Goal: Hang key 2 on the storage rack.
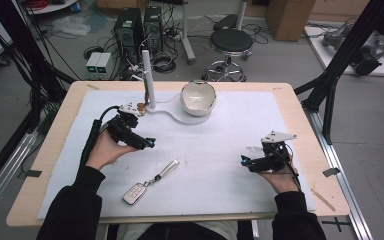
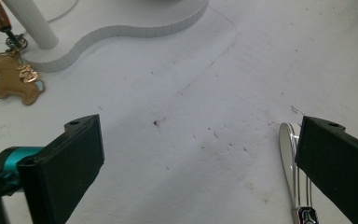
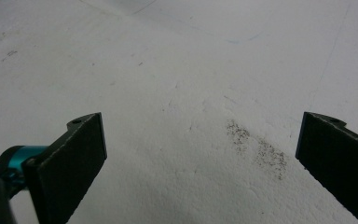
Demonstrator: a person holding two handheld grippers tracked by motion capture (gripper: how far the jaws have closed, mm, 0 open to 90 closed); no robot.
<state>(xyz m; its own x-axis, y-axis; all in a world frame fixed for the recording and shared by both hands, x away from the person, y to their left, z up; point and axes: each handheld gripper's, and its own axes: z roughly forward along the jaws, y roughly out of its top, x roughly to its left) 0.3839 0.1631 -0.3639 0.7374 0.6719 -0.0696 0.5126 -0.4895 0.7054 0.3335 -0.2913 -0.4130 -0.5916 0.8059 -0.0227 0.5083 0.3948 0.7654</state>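
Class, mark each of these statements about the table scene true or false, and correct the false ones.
1. The left tongs are open. True.
2. The car key lies inside the bowl. False: it lies on the white mat, near the front edge.
3. The right tongs grip the key. False: they are open with bare mat between the jaws.
4. A gold bear charm hangs by the white post. True.
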